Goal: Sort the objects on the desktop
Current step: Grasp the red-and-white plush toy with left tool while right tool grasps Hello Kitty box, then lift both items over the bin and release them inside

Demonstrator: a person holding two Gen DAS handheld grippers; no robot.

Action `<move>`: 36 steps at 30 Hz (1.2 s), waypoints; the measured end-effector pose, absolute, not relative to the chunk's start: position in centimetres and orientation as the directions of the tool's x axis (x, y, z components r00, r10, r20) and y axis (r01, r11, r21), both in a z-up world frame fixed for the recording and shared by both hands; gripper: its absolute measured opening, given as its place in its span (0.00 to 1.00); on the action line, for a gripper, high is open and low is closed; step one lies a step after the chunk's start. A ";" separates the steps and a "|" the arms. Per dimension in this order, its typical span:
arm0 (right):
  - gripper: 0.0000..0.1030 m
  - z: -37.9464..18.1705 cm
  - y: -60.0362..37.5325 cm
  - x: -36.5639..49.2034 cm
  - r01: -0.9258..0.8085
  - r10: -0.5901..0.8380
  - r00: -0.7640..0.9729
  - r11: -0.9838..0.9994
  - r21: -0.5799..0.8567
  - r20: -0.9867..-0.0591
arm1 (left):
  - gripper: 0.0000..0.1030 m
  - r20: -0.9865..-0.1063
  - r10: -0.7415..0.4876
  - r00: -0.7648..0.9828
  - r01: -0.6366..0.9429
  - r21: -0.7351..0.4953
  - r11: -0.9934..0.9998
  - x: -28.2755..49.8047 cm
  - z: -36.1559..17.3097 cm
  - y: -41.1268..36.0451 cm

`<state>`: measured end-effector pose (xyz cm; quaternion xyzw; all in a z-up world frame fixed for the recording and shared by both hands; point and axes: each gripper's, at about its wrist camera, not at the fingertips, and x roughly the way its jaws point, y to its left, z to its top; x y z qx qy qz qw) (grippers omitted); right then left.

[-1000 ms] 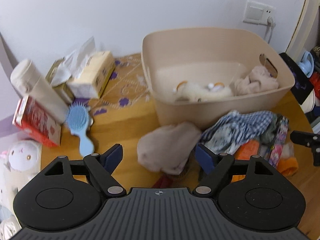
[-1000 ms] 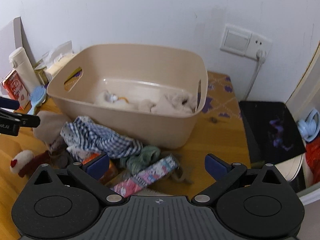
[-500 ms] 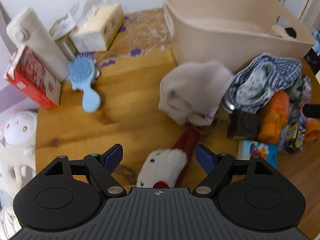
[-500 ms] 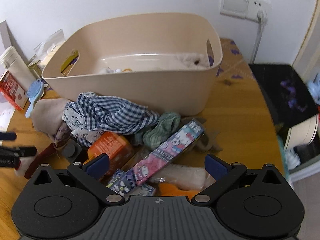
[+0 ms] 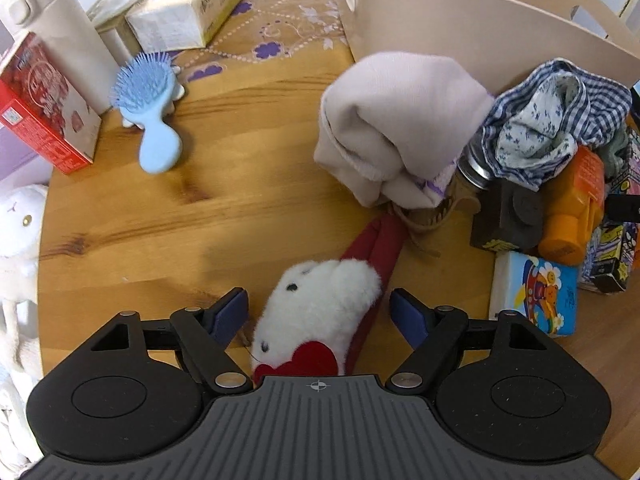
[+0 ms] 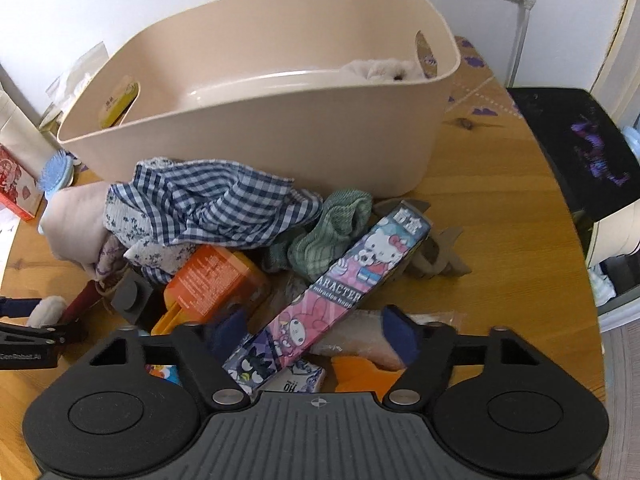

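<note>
A white plush toy (image 5: pixel 320 312) with a red heart and a red tail lies on the wooden table (image 5: pixel 160 220). My left gripper (image 5: pixel 319 310) straddles it with its jaws closing; a small gap still shows at each blue pad. My right gripper (image 6: pixel 314 334) hangs over a long pink cartoon box (image 6: pixel 340 292) that leans on the pile. Its jaws are closing too, with the box's lower end between them and the pads clear of it. Behind the pile stands the beige tub (image 6: pixel 280 120), holding a pale plush toy.
The pile holds a checked cloth (image 6: pixel 208 200), a green cloth (image 6: pixel 332 228), an orange bottle (image 6: pixel 216 276) and a beige cloth (image 5: pixel 400 132). A blue hairbrush (image 5: pixel 148 112), a red box (image 5: pixel 40 108), a tissue pack (image 5: pixel 188 12) and a white flask (image 5: pixel 60 32) stand at the left.
Both grippers have come down toward the table. The left one now sits around the white plush toy, the right one around the pink box, and both pairs of jaws have narrowed.
</note>
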<state>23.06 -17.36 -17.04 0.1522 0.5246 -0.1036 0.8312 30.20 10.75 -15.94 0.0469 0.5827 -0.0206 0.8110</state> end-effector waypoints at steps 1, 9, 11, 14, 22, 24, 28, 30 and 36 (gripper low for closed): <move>0.65 -17.1 -17.3 23.0 0.333 -0.007 0.426 0.931 0.149 -0.905 | 0.70 -0.949 0.015 0.316 0.087 0.045 0.995 30.2 -16.1 10.8; 0.35 -17.0 -17.1 22.2 0.318 0.026 0.433 0.931 0.179 -0.901 | 0.48 -0.942 -0.027 0.335 0.092 0.004 0.996 29.7 -15.6 10.9; 0.32 -16.9 -17.2 21.8 0.317 0.029 0.433 0.931 0.183 -0.901 | 0.47 -0.940 -0.034 0.340 0.086 -0.005 0.996 29.5 -15.6 11.0; 0.28 -16.9 -17.4 21.1 0.318 0.031 0.434 0.930 0.185 -0.900 | 0.46 -0.939 -0.037 0.341 0.089 -0.007 0.996 28.8 -15.4 10.8; 0.23 -16.5 -18.3 18.7 0.318 0.052 0.465 0.922 0.222 -0.884 | 0.44 -0.926 -0.020 0.378 0.077 0.010 0.997 27.0 -13.7 10.2; 0.22 -16.2 -18.3 18.1 0.312 0.059 0.477 0.922 0.231 -0.877 | 0.44 -0.917 -0.016 0.398 0.076 0.016 0.997 26.4 -12.8 10.0; 0.20 -15.3 -18.2 16.7 0.283 0.049 0.500 0.934 0.217 -0.864 | 0.44 -0.905 -0.017 0.424 0.081 0.019 0.997 25.6 -11.1 9.7; 0.20 -14.8 -18.2 16.1 0.277 0.049 0.511 0.935 0.219 -0.858 | 0.44 -0.899 -0.020 0.437 0.091 0.021 0.996 25.8 -10.7 9.8; 0.20 -13.6 -18.6 15.0 0.272 0.063 0.542 0.930 0.246 -0.838 | 0.44 -0.883 -0.027 0.468 0.113 0.030 0.993 25.1 -8.9 9.4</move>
